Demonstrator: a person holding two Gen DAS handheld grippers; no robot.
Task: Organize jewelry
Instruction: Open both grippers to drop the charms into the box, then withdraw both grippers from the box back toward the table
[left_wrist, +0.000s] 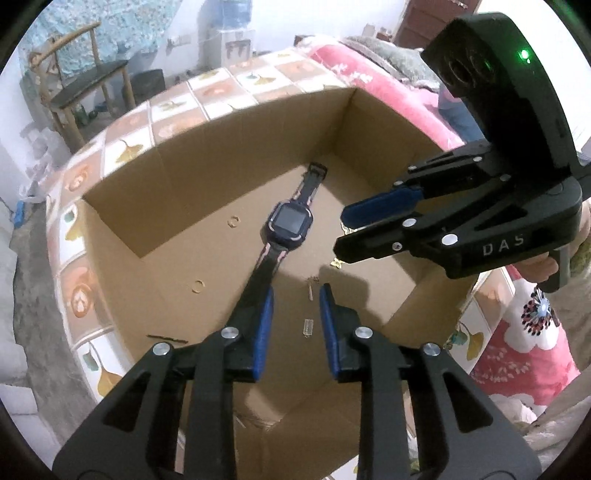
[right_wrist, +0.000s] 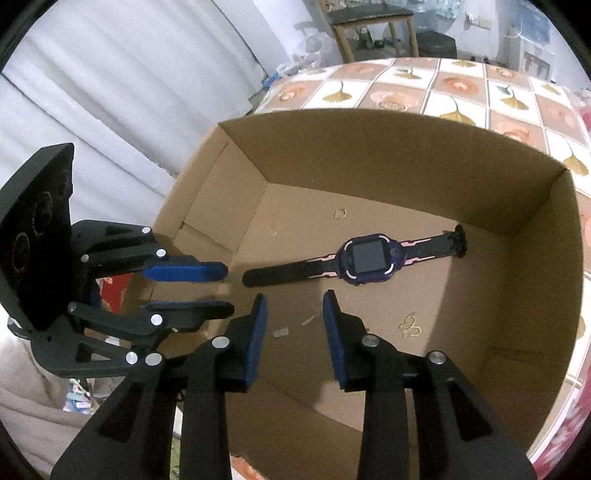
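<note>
Both grippers hang over an open cardboard box, pointing steeply down into it. Left gripper jaws stand apart, nothing between the pads; same for the right gripper, open and empty. A watch lies flat on the box floor, just ahead of both sets of jaws, strap stretched out straight, screen up. One strap end reaches close to the left gripper's left pad in the left wrist view. Small bits lie below the jaws: a butterfly charm, a tiny clasp, thin rings. The watch is probably light, the case hard and slick, the strap soft and floppy. Best hold is likely across the strap near the case, since the glass could slip or scratch. The small pieces look fiddly and easy to lose.
</note>
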